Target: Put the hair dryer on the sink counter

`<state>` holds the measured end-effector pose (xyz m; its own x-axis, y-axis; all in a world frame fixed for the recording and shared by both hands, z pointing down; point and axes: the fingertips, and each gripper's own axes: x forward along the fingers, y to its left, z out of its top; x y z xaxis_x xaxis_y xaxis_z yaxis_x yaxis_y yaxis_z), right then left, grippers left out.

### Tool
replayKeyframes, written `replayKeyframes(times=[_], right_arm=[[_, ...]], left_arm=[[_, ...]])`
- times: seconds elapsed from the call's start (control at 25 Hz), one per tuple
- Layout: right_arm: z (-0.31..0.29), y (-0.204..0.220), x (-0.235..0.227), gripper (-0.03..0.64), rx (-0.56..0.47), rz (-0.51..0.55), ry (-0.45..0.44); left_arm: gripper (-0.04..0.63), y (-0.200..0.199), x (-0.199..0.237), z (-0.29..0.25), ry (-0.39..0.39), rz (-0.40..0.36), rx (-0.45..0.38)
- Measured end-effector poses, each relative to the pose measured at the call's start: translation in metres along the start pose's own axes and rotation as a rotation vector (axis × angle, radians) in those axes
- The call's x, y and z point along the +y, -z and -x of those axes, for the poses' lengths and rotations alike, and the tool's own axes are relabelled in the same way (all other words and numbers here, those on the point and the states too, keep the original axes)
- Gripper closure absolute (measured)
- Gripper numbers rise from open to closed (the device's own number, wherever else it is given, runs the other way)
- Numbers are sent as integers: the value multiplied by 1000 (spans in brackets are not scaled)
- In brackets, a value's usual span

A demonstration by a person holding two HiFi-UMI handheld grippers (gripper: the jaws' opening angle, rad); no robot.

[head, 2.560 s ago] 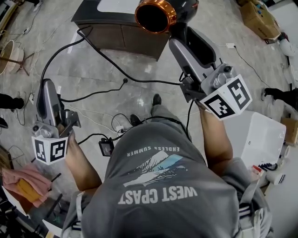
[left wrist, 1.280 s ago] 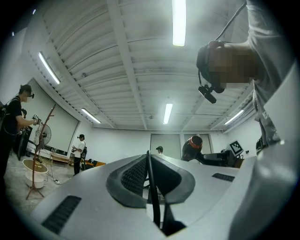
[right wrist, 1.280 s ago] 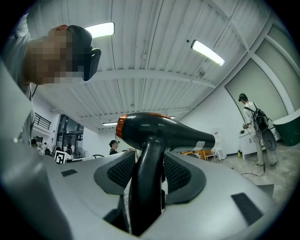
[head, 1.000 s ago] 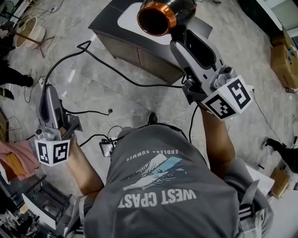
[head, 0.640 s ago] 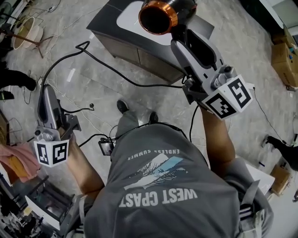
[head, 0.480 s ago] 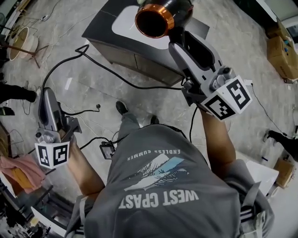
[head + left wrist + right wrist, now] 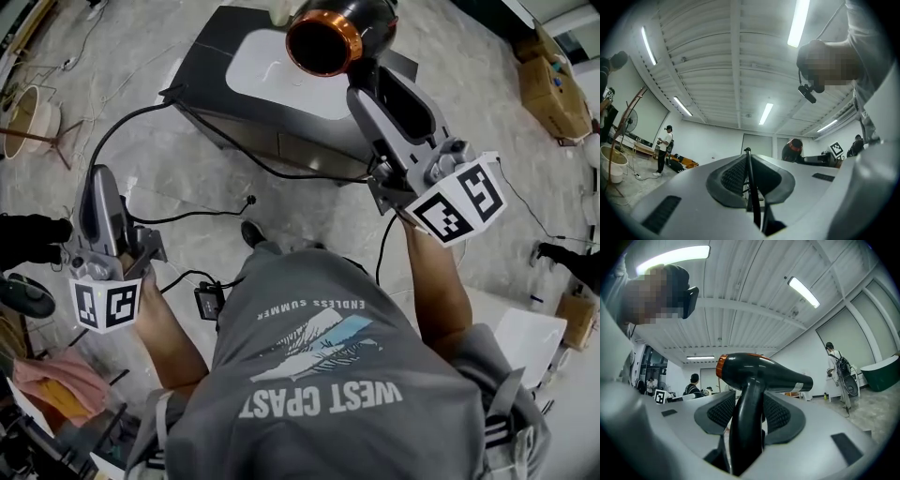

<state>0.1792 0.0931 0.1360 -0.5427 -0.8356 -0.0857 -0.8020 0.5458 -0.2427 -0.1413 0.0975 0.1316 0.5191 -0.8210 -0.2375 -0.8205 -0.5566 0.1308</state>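
A black hair dryer (image 7: 330, 36) with an orange ring hangs over the sink counter (image 7: 201, 62), a dark cabinet with a white basin. My right gripper (image 7: 368, 81) is shut on its handle; in the right gripper view the handle (image 7: 747, 427) stands upright between the pads, under the barrel (image 7: 764, 373). The dryer's black cord (image 7: 225, 141) trails down past the cabinet front to my left gripper (image 7: 98, 180), low at the left over the floor. That left gripper (image 7: 749, 161) is shut on the thin cord (image 7: 748, 180). The hair dryer (image 7: 792, 150) also shows far off in the left gripper view.
Cables and a plug end (image 7: 251, 200) lie on the marble floor in front of the cabinet. Cardboard boxes (image 7: 551, 82) stand at the right, a white box (image 7: 528, 335) near my right side, a basket (image 7: 24, 120) at the left. A person (image 7: 836, 366) stands beyond the dryer.
The sink counter has slid down and toward the middle of the head view as I walk closer. Both grippers travelled along with their holds unchanged.
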Motion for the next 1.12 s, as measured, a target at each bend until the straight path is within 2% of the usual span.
replayKeyframes(times=[0.64, 0.88, 1.12], right_arm=[[-85, 10, 16, 414, -4, 6, 95], [-113, 16, 27, 414, 0, 23, 94], [-138, 25, 32, 414, 14, 21, 71]], left_arm=[[560, 1, 86, -48, 109, 56, 7], [560, -3, 105, -56, 139, 68, -12], [560, 1, 124, -60, 129, 74, -15]])
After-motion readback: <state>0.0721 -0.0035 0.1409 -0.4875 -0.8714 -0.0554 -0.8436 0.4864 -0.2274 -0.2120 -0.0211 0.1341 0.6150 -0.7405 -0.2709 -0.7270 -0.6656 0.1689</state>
